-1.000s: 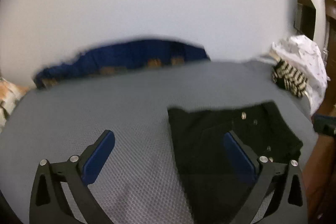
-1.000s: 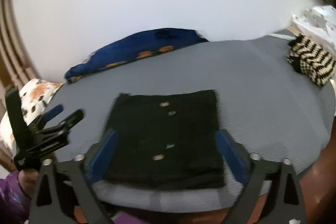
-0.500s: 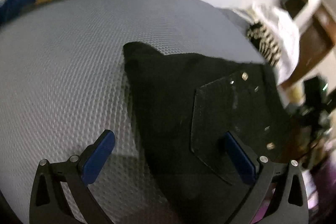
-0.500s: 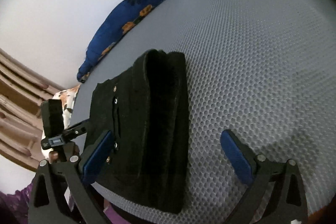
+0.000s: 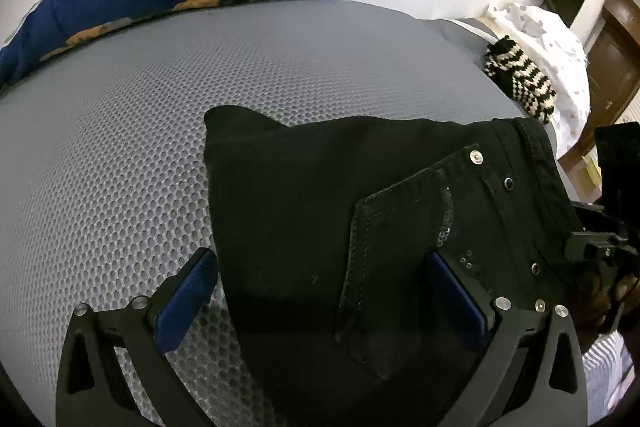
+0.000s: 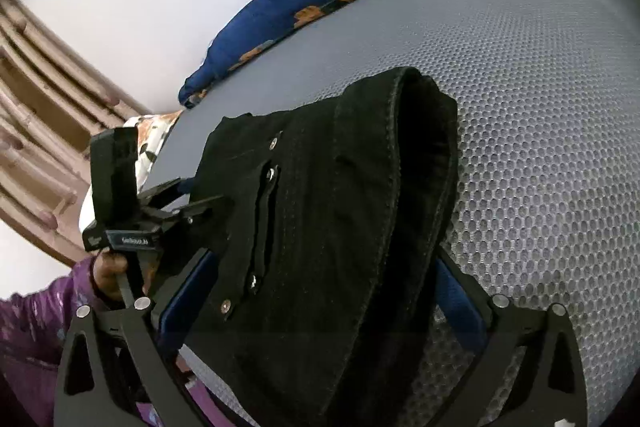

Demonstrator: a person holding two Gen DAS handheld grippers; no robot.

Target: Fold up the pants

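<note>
Black denim pants, folded thick with stitched pocket and metal rivets, lie on the grey honeycomb-mesh mattress near its edge. Left gripper spread wide over the pocket side, gripping nothing. Right gripper equally wide, straddling the rolled fold, also empty.

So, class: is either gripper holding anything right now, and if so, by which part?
Nothing is held. Both grippers' jaws stand wide open astride the folded black pants, which lie on the grey mattress; left gripper, right gripper.
</note>
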